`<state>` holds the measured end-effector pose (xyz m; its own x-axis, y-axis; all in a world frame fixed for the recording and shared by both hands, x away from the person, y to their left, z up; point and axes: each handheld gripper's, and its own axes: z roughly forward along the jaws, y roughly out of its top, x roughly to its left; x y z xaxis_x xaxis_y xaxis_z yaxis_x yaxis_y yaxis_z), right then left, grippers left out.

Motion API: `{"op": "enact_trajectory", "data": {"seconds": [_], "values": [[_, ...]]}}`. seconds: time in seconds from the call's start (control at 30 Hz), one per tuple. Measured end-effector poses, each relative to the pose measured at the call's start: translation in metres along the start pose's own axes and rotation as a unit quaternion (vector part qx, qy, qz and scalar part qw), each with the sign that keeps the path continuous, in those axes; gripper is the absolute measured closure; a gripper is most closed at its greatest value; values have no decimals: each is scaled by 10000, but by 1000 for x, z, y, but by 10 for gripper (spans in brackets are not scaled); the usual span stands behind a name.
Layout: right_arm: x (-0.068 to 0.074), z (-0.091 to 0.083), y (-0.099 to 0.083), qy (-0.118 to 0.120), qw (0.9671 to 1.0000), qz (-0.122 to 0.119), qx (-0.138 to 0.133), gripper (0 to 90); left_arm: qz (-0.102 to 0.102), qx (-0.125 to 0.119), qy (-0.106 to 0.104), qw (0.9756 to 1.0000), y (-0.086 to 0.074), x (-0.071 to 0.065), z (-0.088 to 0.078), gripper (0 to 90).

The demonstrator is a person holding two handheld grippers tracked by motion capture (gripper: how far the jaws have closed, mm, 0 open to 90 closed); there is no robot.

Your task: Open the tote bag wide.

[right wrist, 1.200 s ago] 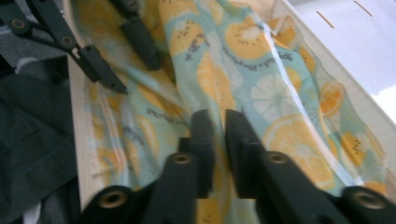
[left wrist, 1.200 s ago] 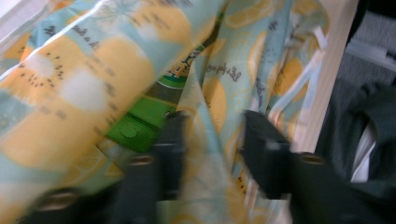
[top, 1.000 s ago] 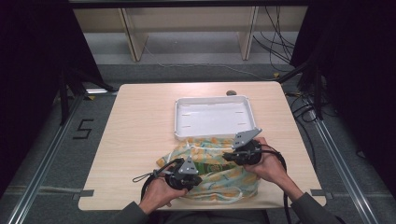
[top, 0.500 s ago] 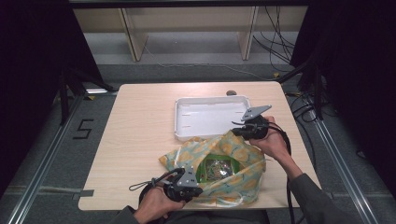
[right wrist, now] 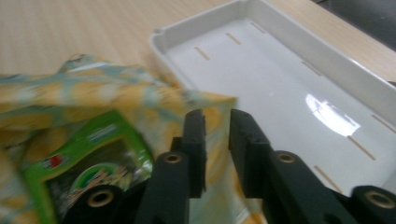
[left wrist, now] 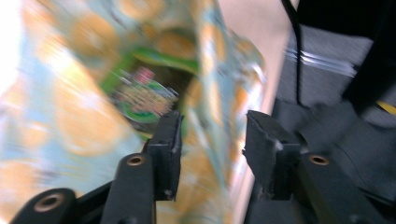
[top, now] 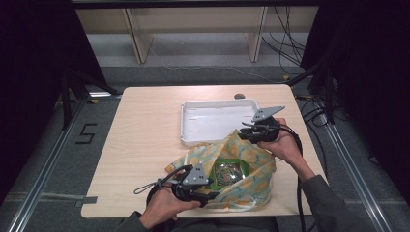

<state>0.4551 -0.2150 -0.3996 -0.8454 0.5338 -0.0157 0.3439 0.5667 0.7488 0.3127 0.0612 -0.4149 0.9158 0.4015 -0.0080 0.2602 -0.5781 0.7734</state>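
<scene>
A yellow-and-teal patterned bag (top: 254, 169) lies at the table's front, its mouth spread wide over a green snack packet (top: 229, 171) inside. My left gripper (top: 210, 197) is at the bag's near rim. Its jaws have just been opening and stand apart (left wrist: 212, 135), with bag cloth (left wrist: 70, 116) loose between them and the packet (left wrist: 144, 95) beyond. My right gripper (top: 243, 134) is at the bag's far rim, beside the white tray (top: 212, 123). Its jaws (right wrist: 217, 126) have also just been opening, and a narrow gap shows over the bag's edge (right wrist: 93, 93), with the packet (right wrist: 88, 163) at lower left.
The white tray (right wrist: 280, 79) holds nothing and sits just behind the bag. A small dark object (top: 239, 96) lies at the table's far edge. Bare wood spreads to the left. Cables and shelf legs are on the floor beyond.
The two grippers, close together on the bag a second ago, have drawn apart: the right toward the tray, the left toward the front edge. The bag's mouth has spread and the green packet shows.
</scene>
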Motion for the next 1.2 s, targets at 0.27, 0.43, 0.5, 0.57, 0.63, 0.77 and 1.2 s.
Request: {"op": "enact_trajectory", "data": {"seconds": [0.27,0.43,0.5,0.57,0.63,0.77,1.2], "values": [[36,-22,-19,606,9980,-144,-85,598,-147,49,560,9983,23,39,-5,508],[52,-20,-34,1045,9942,-264,21,535,-485,153,450,9977,29,65,14,468],[58,-19,-39,1181,9926,-268,41,518,-584,25,455,9973,32,72,22,469],[64,-17,-44,1269,9913,-308,148,508,-637,60,473,9968,35,79,29,462],[70,-14,-49,1363,9898,-323,276,508,-793,93,449,9958,37,90,39,446],[78,-7,-55,1436,9862,-533,626,545,-1010,112,293,9944,35,108,56,509],[87,-15,-85,1890,9691,-868,1330,900,-984,452,1195,9869,15,156,60,897]]}}
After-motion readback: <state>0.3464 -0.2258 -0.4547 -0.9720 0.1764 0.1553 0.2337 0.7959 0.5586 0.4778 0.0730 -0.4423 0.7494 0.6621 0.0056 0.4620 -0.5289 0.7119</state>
